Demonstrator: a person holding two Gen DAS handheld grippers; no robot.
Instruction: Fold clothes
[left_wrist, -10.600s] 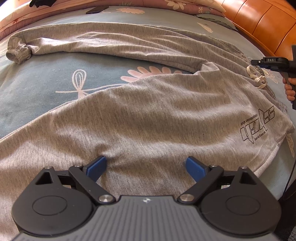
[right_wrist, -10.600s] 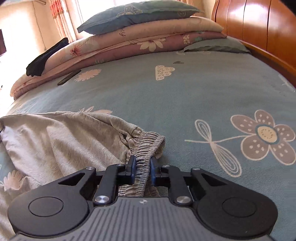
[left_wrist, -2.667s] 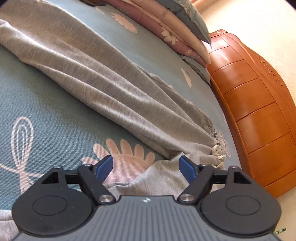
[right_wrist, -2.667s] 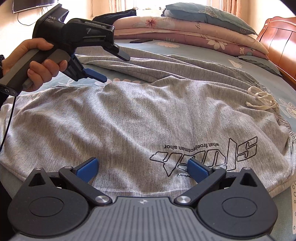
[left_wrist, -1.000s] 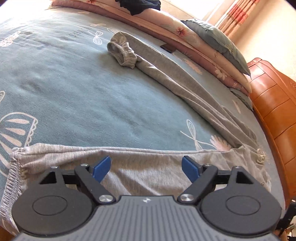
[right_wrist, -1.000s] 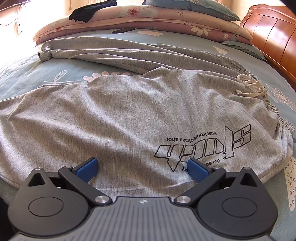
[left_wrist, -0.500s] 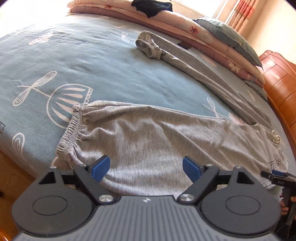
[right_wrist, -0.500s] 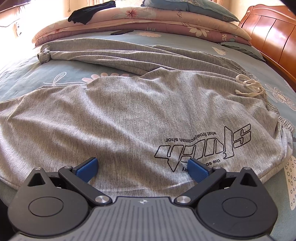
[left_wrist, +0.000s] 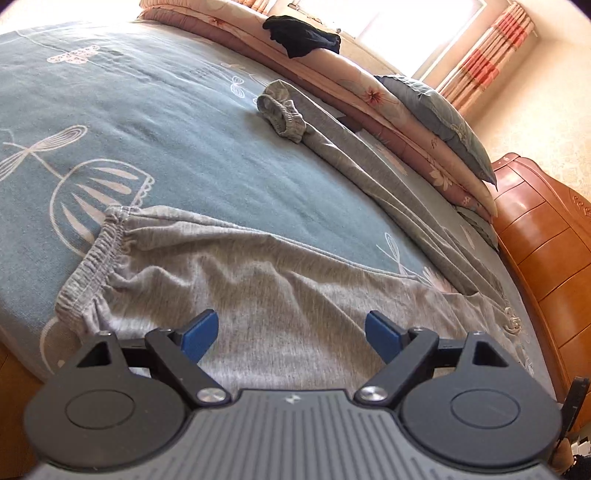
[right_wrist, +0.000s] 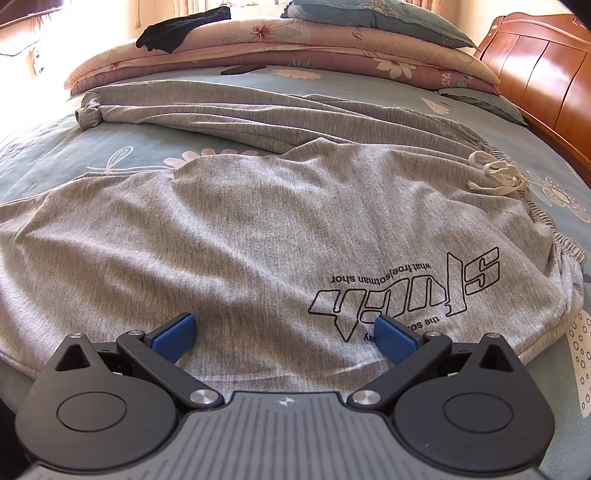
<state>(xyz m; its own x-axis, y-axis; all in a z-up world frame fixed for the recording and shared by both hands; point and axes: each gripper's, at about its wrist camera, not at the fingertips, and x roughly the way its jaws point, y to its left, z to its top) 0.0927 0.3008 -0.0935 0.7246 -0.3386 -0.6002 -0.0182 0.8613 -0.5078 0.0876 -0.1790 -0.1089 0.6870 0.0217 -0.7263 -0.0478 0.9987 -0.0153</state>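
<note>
From the left wrist we see our left gripper (left_wrist: 291, 334) with jaws spread wide and empty above the near leg of the grey sweatpants (left_wrist: 280, 295), whose elastic cuff (left_wrist: 92, 273) lies at the left by the edge of the blue bedspread (left_wrist: 147, 147), the other leg running far toward the stacked quilts (left_wrist: 388, 99). From the right wrist, our right gripper (right_wrist: 285, 334) also gapes wide, hovering over, perhaps brushing, the sweatpants (right_wrist: 258, 229) beside the black printed logo (right_wrist: 406, 284), the white drawstring (right_wrist: 495, 177) far right.
</note>
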